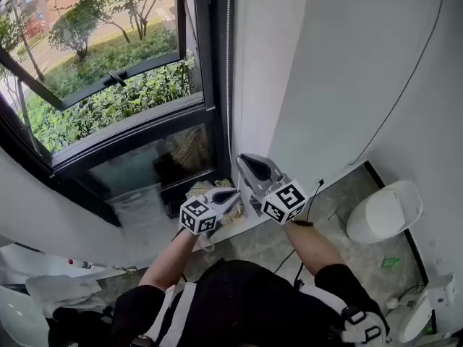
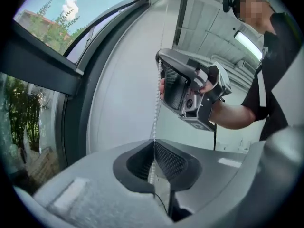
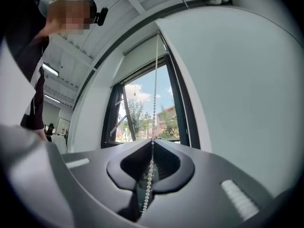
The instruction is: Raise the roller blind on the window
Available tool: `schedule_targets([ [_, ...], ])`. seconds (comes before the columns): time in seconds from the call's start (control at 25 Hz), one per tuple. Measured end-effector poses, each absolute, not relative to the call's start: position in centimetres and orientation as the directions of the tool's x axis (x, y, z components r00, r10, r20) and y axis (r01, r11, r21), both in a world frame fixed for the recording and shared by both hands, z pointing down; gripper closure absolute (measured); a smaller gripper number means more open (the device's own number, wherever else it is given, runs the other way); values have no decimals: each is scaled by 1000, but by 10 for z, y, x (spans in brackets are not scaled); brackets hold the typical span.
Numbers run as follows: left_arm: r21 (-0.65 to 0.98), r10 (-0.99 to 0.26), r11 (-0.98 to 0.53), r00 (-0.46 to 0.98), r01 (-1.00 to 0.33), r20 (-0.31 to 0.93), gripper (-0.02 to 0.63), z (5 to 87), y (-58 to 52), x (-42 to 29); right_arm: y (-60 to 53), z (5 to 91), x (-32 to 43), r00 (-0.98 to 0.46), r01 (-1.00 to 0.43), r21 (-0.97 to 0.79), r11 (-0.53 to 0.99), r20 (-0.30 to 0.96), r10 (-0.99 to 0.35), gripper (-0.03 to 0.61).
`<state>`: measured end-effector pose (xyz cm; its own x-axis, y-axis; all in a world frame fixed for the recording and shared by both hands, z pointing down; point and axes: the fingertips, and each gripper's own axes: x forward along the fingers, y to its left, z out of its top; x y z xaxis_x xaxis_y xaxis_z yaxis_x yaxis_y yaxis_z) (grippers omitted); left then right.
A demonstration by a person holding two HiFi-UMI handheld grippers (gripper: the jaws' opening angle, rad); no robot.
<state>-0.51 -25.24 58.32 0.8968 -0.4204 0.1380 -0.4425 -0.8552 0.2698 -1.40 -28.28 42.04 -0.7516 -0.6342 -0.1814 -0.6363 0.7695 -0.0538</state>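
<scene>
Two pairs of tongs on one cord. The left tongs [image 2: 153, 142] are pinched tight on the white beaded pull chain [image 2: 155, 106], and the beads run straight up out of their dark ribbed pads. The right tongs [image 3: 152, 140] are clamped on the same chain higher up, with a loose tail of beads dangling down behind the tips.

In the left gripper view the right tongs sit directly above, gripped by a hand [image 2: 207, 85], with the chain taut between the two.

The chain hangs beside the black metal window frame [image 1: 206, 71], close to where the frame meets the smooth white wall [image 1: 347, 63]. In the right gripper view it climbs to the top of the window [image 3: 142, 113]. The glass there is uncovered, and I cannot make out the blind itself.

Outside there are green shrubs [image 1: 108, 100] and trees. A thin black cable [image 1: 405, 85] curves down the wall. At the right edge of the grey mottled stone floor [image 1: 253, 244] stands a white rounded plastic container [image 1: 383, 212], with its lid down and its contents hidden.
</scene>
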Motion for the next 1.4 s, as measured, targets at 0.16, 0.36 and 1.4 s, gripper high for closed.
schedule_targets([
  [0.16,244,-381,-880,913,-407,149,518,587,-239,-12,-282,428,-6,-751,-635,-82,768,-164,-639,565],
  [0.36,214,-440,-878,898,-427,-14,511,515,-269,-44,-282,424,-6,-764,-618,-88,781,-170,-623,564],
  [1.4,51,-285,-953,825,-299,-488,592,219,-288,-9,-267,423,-7,-781,-604,-60,795,-156,-605,563],
])
